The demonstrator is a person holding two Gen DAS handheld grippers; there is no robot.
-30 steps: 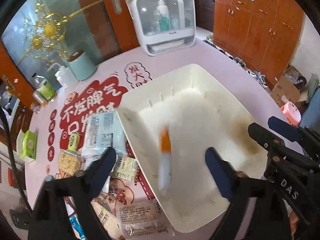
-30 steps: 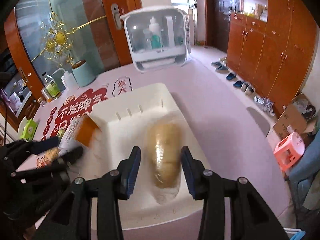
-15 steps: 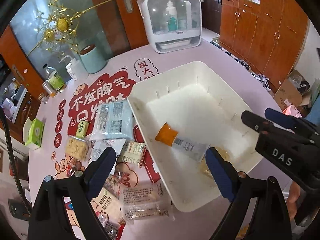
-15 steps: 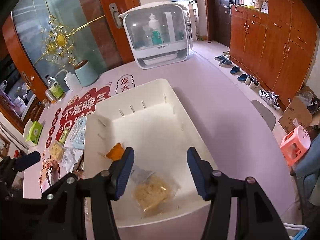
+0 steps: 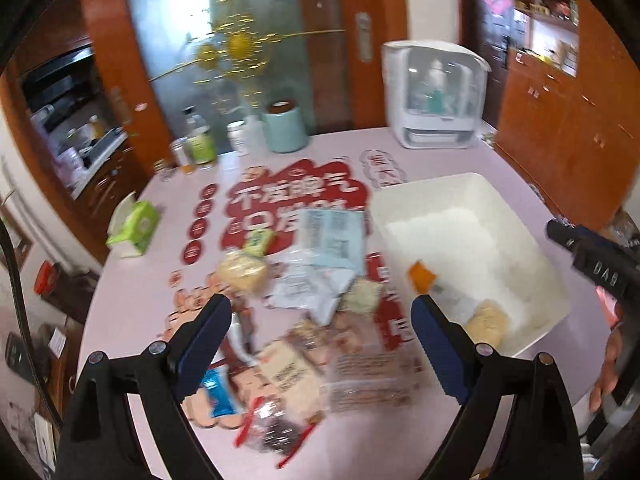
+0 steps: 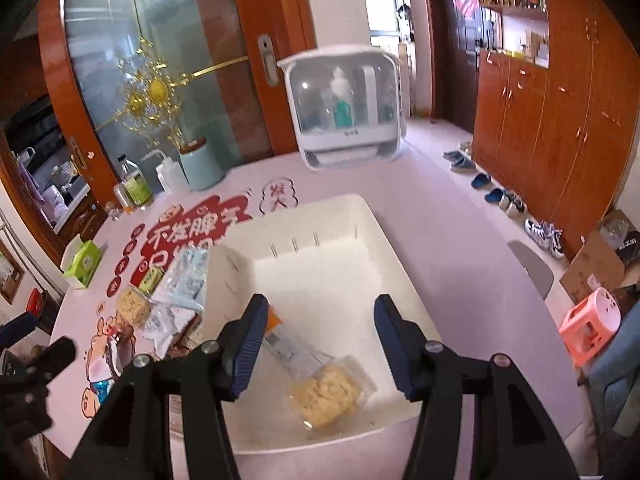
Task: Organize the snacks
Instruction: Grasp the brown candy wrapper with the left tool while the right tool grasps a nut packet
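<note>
Snacks are split between 2 places: 2 packets already lie in the white bin (image 6: pixel 360 224), the rest are still piled on the pink table (image 5: pixel 132 280) just left of it. In the bin, an orange-ended packet (image 6: pixel 294 350) and a clear bag of yellow crackers (image 6: pixel 326 398) sit together at the near end, likely because they were let go from above the near wall rather than placed further in. The loose pile (image 5: pixel 316 300) is kept right beside the bin's left wall, so each transfer is short. The left gripper (image 5: pixel 320 344) is held over that pile with its fingers wide apart and nothing between them, judged to be lining up the next pick. The right gripper (image 6: pixel 320 344) hangs over the near end of the bin; its jaws have just been opening, nothing is clamped, and the 2 dropped packets are seen below the gap. Pile count is limited by blur: roughly 10 packets, including 1 light blue pack (image 5: pixel 334 236), 1 small green one (image 5: pixel 260 240), 1 yellow cracker bag (image 5: pixel 242 274) and 1 blue wrapper (image 5: pixel 218 396). Grippers: 2, bins: 1.
</note>
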